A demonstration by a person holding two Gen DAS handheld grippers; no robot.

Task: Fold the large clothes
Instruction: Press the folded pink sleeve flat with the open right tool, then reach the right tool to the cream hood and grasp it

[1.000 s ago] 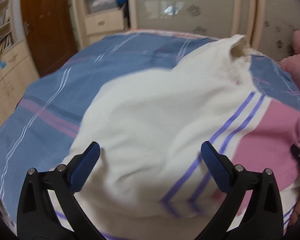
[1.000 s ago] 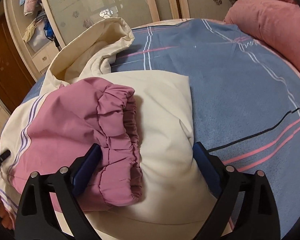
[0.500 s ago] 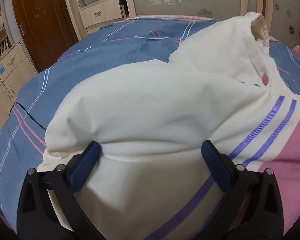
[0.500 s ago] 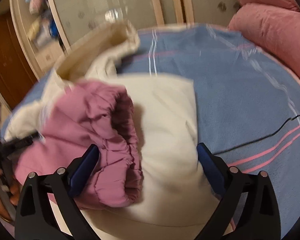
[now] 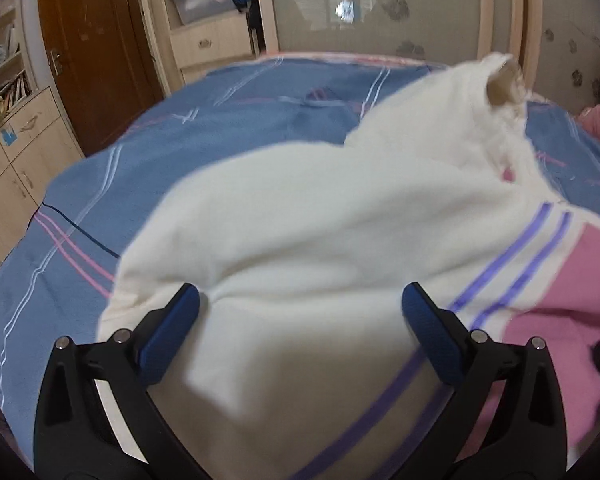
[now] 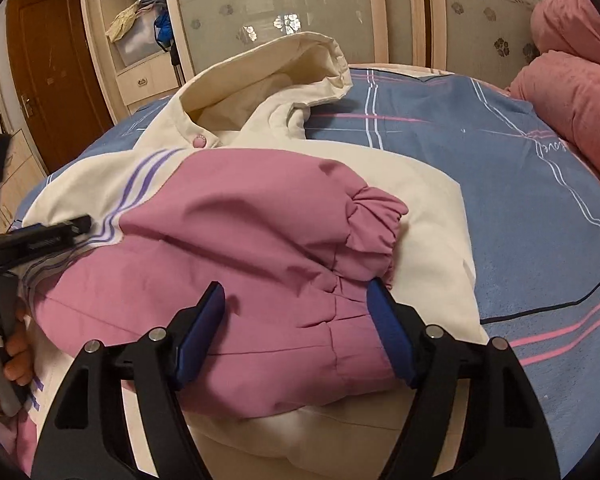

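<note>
One jacket [image 6: 260,216], two claws [image 6: 296,320].

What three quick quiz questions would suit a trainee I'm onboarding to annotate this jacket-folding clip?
1. True or false: the pink sleeve lies folded across the jacket.
2. Multiple choice: the pink snap button sits A) on the sleeve cuff, B) at the collar below the hood, C) on the bedsheet.
3. Fill in: the fingers of the right gripper stand ____ over the sleeve.

Key:
1. True. Its elastic cuff ends on the cream body.
2. B.
3. Open. The left gripper is open too, over the cream fabric.
</note>
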